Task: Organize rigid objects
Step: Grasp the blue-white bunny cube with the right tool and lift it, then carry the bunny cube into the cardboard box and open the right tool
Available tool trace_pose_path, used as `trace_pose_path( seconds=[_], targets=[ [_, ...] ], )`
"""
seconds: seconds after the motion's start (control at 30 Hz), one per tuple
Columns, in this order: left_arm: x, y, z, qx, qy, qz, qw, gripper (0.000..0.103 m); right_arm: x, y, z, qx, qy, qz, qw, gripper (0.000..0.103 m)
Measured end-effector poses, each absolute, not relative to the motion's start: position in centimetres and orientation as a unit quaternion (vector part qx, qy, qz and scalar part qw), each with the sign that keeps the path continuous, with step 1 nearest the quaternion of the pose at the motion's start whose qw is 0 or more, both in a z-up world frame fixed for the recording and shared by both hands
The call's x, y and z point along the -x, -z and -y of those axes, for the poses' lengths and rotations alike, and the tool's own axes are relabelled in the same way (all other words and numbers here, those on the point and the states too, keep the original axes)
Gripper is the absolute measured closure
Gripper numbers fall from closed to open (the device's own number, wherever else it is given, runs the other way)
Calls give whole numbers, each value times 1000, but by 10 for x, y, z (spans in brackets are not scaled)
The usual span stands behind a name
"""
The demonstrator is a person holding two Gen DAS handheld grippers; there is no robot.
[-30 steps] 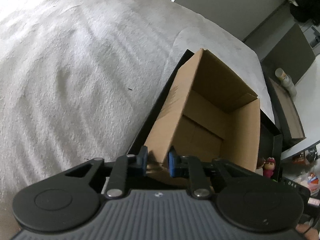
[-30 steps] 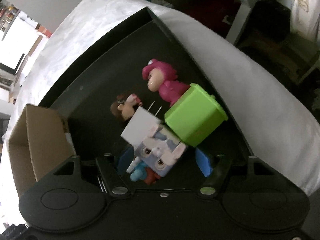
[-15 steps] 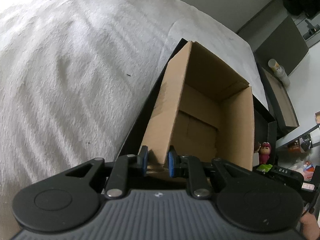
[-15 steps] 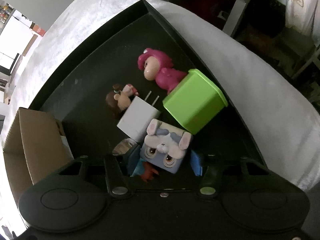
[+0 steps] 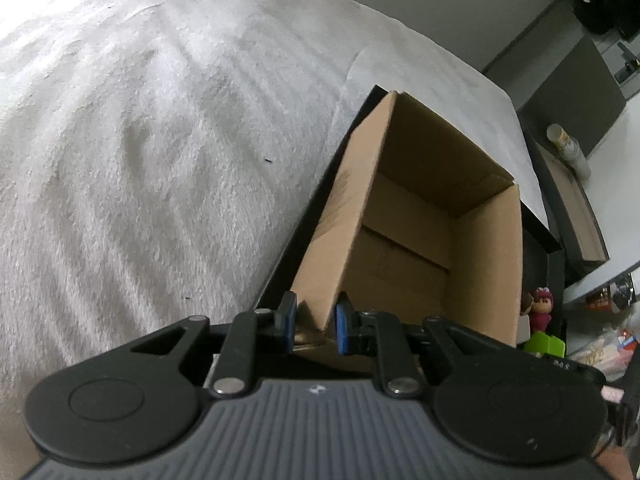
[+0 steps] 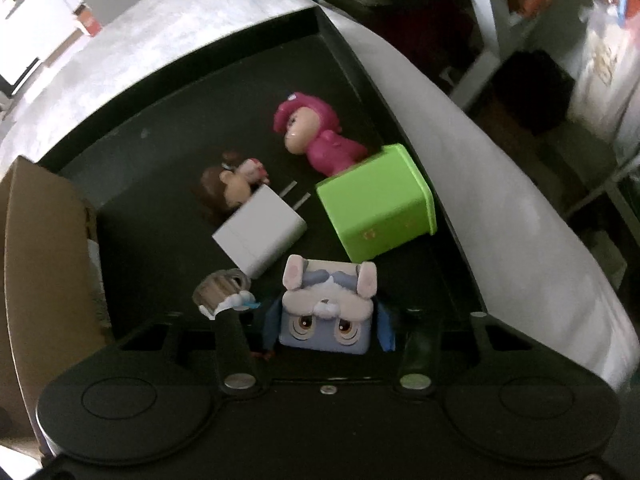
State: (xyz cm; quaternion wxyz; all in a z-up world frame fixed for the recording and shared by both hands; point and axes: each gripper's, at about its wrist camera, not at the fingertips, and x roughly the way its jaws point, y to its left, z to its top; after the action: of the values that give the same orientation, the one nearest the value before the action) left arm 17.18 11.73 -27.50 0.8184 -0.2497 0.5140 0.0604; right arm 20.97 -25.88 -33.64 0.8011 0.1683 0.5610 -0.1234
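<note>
A black tray lies on a grey blanket. On it are a pink figure, a brown-haired figure, a white charger plug, a green box and a rabbit-faced cube. My right gripper points down over the cube. Its jaws are closing, and the blue pads lie against the cube's two sides. An open, empty cardboard box stands at the tray's other end. My left gripper is shut on the box's near corner.
A small beige and white piece lies left of the cube. The blanket spreads wide to the left of the tray. Beyond the bed are a dark cabinet, a bottle and table legs.
The right gripper's jaws have narrowed from wide apart onto the rabbit cube, which has turned square to the fingers. The right view has rolled a little. The left gripper keeps its hold on the box.
</note>
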Motion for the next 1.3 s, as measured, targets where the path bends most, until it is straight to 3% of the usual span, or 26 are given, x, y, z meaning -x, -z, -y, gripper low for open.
trace_pose_path(
  seconds=[0.63, 1.3],
  targets=[
    [-174, 274, -109, 231, -82, -513, 823, 85, -201, 278, 248, -188, 45, -514, 836, 60],
    [-180, 275, -103, 233, -68, -538, 807, 85, -229, 212, 185, -136, -69, -457, 876, 60]
  ],
)
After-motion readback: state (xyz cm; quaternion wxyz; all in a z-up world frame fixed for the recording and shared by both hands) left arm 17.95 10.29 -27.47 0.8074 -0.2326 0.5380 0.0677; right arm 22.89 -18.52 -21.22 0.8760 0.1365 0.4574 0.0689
